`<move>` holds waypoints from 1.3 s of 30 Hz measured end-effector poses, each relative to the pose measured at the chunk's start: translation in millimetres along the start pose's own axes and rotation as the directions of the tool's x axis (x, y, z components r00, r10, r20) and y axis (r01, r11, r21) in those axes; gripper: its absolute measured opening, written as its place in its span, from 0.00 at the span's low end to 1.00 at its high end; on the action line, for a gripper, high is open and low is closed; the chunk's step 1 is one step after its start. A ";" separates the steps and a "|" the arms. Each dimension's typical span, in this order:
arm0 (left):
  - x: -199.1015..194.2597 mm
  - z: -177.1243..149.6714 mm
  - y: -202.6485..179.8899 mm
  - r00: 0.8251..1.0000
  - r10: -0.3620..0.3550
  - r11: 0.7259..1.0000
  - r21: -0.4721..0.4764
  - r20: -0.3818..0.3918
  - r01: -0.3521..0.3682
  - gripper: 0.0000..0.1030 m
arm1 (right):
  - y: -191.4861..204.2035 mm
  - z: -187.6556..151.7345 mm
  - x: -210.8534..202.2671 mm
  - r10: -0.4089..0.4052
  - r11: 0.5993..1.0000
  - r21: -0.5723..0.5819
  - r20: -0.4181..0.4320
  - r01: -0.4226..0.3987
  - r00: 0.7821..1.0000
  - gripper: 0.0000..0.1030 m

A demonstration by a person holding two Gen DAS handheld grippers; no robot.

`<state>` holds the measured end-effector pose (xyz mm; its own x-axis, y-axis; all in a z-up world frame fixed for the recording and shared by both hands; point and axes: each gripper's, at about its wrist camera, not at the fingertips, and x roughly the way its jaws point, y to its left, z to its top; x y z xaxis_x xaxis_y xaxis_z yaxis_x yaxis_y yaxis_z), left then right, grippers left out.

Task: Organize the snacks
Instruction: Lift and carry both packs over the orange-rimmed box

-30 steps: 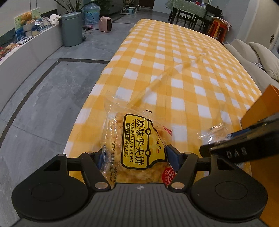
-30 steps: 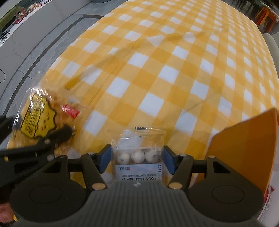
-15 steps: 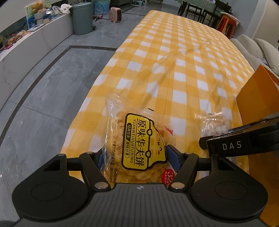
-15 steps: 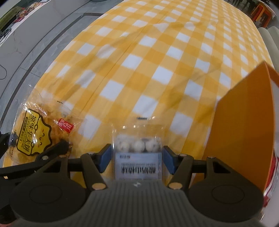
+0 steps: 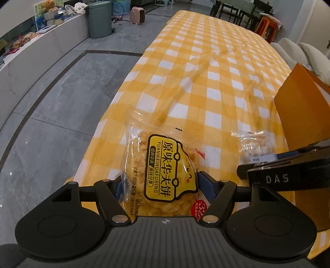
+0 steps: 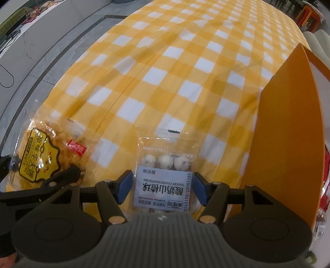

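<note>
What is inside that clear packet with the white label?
The clear packet holds small white balls: three show in a row above the label, a few more peek out below it. The label and the right gripper cover the rest, so the full count is hidden.

Grey tiled floor (image 5: 51, 107), green bin (image 5: 99, 19), pale sofa (image 5: 305, 55), dark dining chairs (image 5: 233, 10)

Wide bare stretch of yellow checked tablecloth (image 6: 165, 68) ahead, upright orange box wall (image 6: 288, 123) blocking the right side, waffle snack bag (image 6: 41, 160) and left gripper (image 6: 61, 179) crowding the left
</note>
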<state>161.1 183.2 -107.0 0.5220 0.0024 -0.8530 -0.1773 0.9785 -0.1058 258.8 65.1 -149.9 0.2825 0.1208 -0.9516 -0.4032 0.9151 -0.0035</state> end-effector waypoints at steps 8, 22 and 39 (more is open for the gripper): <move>-13.6 3.3 18.8 0.991 -0.127 0.991 -0.039 0.036 0.129 0.83 | -2.1 -18.5 -5.0 -0.016 0.990 0.140 0.078 0.005 0.997 0.65; -9.2 2.4 1.5 0.990 -0.108 0.968 0.235 0.094 0.083 0.89 | 9.6 -79.2 -3.6 -0.066 0.983 0.184 0.446 -0.019 0.892 0.74; 9.1 1.2 -7.9 0.995 -0.083 0.965 0.253 0.057 0.066 0.84 | 28.4 -106.5 5.4 -0.106 0.994 0.087 0.597 0.067 0.795 0.57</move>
<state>168.2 175.7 -113.3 0.5816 -0.0674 -0.8107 0.0750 0.9968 -0.0291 156.1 50.8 -187.8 0.7867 0.2290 -0.5733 -0.3061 0.9511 -0.0402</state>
